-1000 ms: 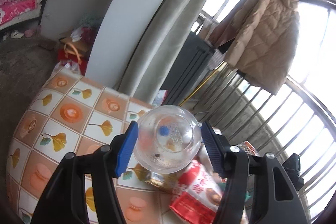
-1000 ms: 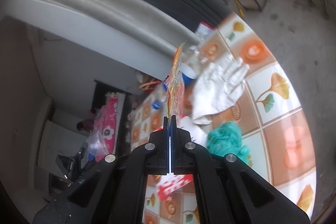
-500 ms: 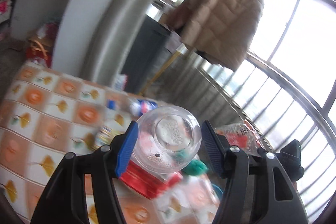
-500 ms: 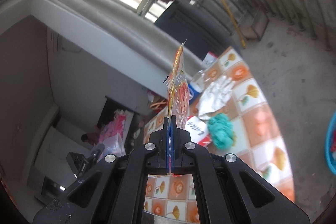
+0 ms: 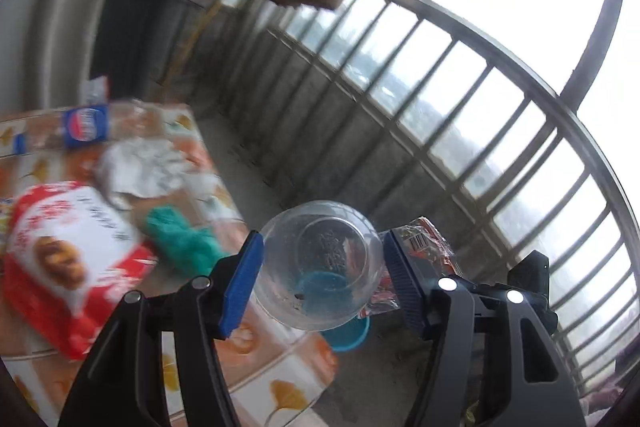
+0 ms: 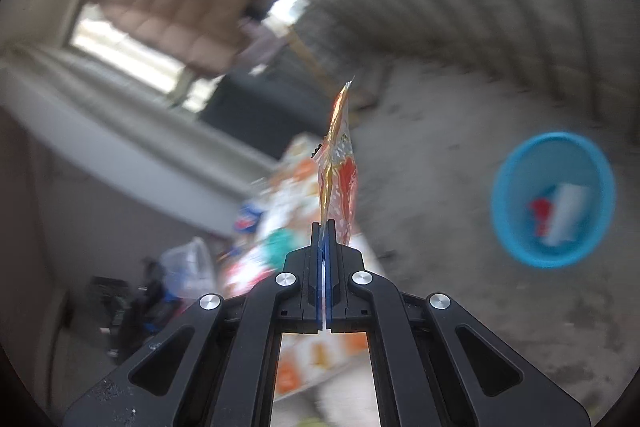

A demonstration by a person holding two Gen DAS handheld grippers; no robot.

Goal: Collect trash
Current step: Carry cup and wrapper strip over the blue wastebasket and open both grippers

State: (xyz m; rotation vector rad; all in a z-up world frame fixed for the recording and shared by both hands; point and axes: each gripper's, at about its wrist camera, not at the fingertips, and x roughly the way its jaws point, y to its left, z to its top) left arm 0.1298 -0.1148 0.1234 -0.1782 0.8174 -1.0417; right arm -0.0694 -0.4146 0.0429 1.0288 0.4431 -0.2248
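Carrying trash binward: our left gripper [image 5: 322, 269] clamps a clear plastic cup [image 5: 320, 265], our right gripper [image 6: 325, 227] pinches a snack wrapper [image 6: 338, 179]; next, reach the blue bin [image 6: 516, 247], right of frame, and release.

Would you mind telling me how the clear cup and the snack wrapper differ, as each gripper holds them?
The clear cup is a rigid round shell, see-through; the snack wrapper is a thin flat film, printed red and gold. The cup sits between widely parted pads of the left gripper, while the wrapper is pinched at its bottom edge by the fully shut right gripper and stands edge-on. Both are empty trash, lifted off the table.
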